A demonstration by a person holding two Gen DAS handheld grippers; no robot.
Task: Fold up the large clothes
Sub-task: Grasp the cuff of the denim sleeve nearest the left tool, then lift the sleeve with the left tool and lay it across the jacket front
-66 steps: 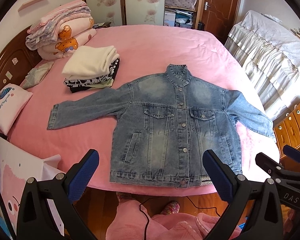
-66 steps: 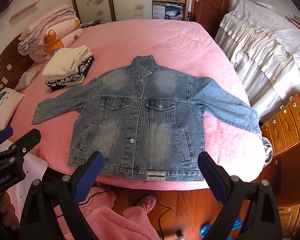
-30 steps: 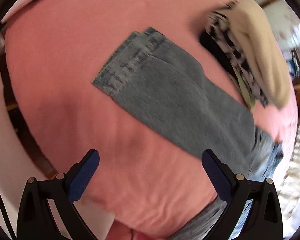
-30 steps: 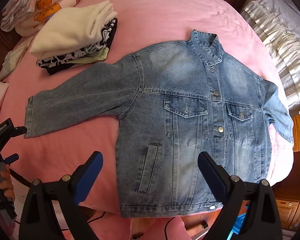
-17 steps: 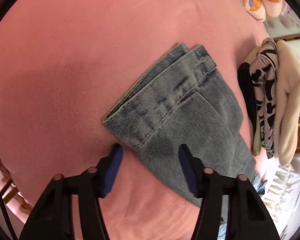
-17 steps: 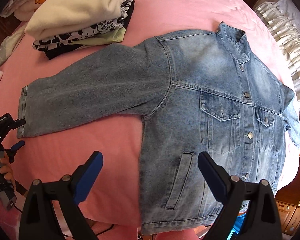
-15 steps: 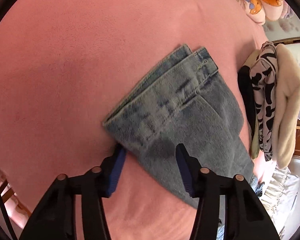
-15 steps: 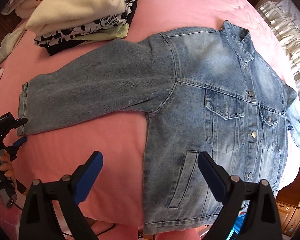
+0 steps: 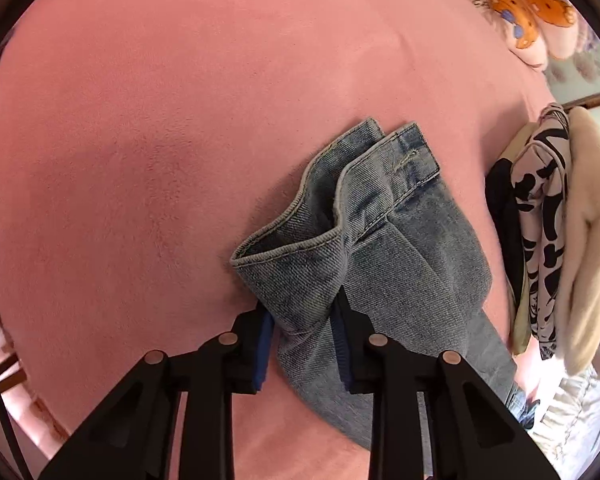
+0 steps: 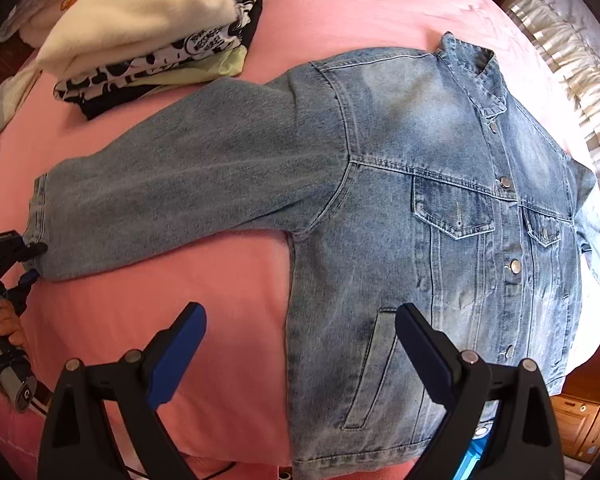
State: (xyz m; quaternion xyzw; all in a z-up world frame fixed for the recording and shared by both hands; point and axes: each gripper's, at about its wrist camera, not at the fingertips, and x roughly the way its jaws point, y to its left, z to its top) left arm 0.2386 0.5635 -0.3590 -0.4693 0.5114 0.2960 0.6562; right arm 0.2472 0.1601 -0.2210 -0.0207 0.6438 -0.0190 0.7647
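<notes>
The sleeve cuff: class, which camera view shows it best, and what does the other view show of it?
The left wrist view: the sleeve cuff fills the centre, bunched between the left gripper pads, whose jaws have just been closing. The right wrist view shows it only small, at the left edge.

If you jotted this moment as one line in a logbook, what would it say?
left gripper: fingers just closing, pinching jacket cuff | right gripper: open above jacket hem side | jacket flat on bed

No legible text on the black-and-white printed garment (image 10: 204, 46).
</notes>
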